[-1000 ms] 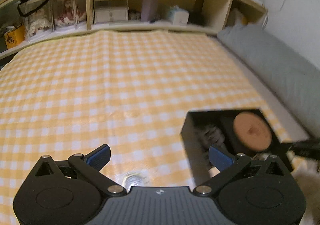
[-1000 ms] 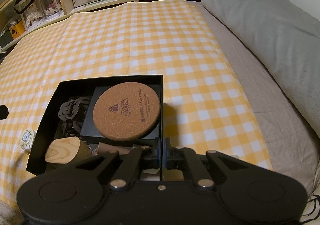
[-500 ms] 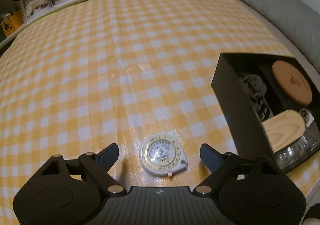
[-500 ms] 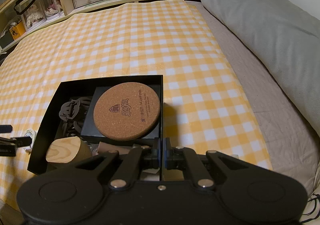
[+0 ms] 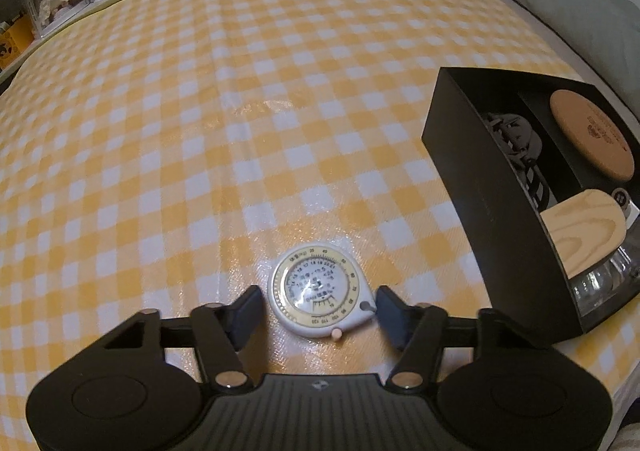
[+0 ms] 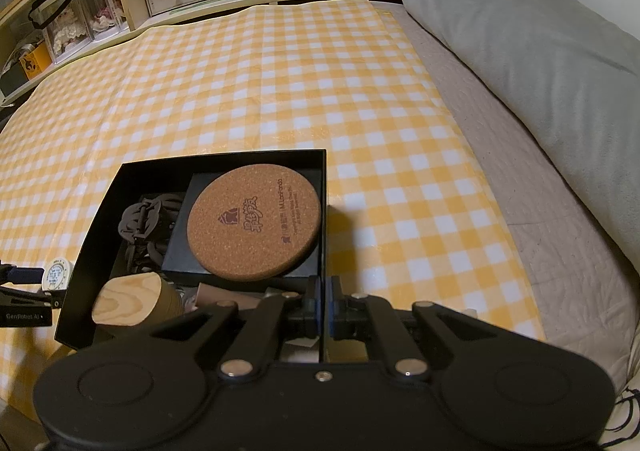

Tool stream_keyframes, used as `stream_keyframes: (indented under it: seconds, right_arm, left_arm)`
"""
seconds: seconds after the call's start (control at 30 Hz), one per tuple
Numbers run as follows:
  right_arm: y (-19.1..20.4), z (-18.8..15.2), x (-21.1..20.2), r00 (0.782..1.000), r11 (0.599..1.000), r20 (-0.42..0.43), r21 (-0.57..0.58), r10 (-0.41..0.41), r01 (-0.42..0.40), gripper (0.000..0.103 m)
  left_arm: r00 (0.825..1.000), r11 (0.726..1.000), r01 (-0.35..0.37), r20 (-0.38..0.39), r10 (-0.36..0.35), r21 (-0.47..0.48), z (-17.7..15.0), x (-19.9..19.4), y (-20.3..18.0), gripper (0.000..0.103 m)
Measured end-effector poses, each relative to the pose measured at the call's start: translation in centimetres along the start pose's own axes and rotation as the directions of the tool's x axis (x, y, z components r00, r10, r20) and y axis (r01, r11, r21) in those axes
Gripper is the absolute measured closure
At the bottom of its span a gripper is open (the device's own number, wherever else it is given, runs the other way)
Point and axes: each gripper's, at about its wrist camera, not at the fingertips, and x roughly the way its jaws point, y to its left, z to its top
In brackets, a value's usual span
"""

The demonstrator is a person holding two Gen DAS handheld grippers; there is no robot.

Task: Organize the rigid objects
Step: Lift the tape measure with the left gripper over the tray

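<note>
Tape measure, round, white plastic with a clear dial face, lies flat on the checked cloth, dead centre between the fingers of my left claw; jaws are closing on it, left pad a sliver off the rim, right pad at the little tab side, no firm squeeze visible yet; I judge it light, stiff, a bit slippery on that smooth curved shell and on the glossy cloth, so I'd pinch across the widest part of the disc, low on the rim, keeping clear of the pink button at its near edge; dial cover could scuff, not truly fragile, I'd guess.

Right of the left claw, near but apart from the tape, sits the black box, open top; inside, going rightward in the right wrist view: dark chain-like hair clip at the far left, wood-lidded glass jar near left, flat dark case in the middle with the cork coaster lying on it; some brown item ahead of the right claw, can't tell what.

Right claw's jaws are pressed together with nothing between them that I can see, hanging over the box's near right corner; grey pillow lies far right of it, on the bed.
</note>
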Motion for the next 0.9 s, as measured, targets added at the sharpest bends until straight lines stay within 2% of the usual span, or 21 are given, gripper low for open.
stream_keyframes:
  seconds: [0.2,0.3,0.4,0.5,0.67,0.77,0.9]
  right_arm:
    - [0.0,0.0,0.0,1.0,1.0,-0.001,0.001,0.001,-0.001,0.099]
    - [0.0,0.0,0.0,1.0,1.0,-0.001,0.001,0.001,-0.001,0.099]
    - [0.0,0.0,0.0,1.0,1.0,-0.002,0.002,0.001,-0.001,0.1]
    - [0.0,0.0,0.0,1.0,1.0,-0.002,-0.003,-0.003,0.003,0.101]
    - [0.1,0.0,0.0,1.0,1.0,-0.003,-0.006,-0.004,0.004,0.101]
    - [0.2,0.0,0.0,1.0,1.0,-0.003,-0.008,-0.006,0.006,0.101]
    - [0.2,0.0,0.0,1.0,1.0,-0.003,-0.009,-0.006,0.006,0.101]
  left_arm:
    - [1.0,1.0,-0.014,0.018,0.014,-0.022,0.1,-0.5,-0.1,0.045]
    - [0.997,0.998,-0.021,0.071,0.025,-0.064,0.7,-1.7,0.4,0.045]
    - [0.99,0.994,0.025,0.141,-0.01,-0.103,1.5,-3.6,0.6,0.045]
    - [0.973,0.99,0.099,0.217,-0.076,-0.097,2.0,-5.9,-0.2,0.045]
    - [0.923,0.968,0.249,0.305,-0.234,-0.013,2.2,-8.4,-3.5,0.045]
    - [0.904,0.954,0.298,0.308,-0.295,0.037,2.1,-8.8,-5.9,0.045]
    - [0.878,0.918,0.39,0.272,-0.395,0.075,2.0,-8.2,-8.8,0.045]
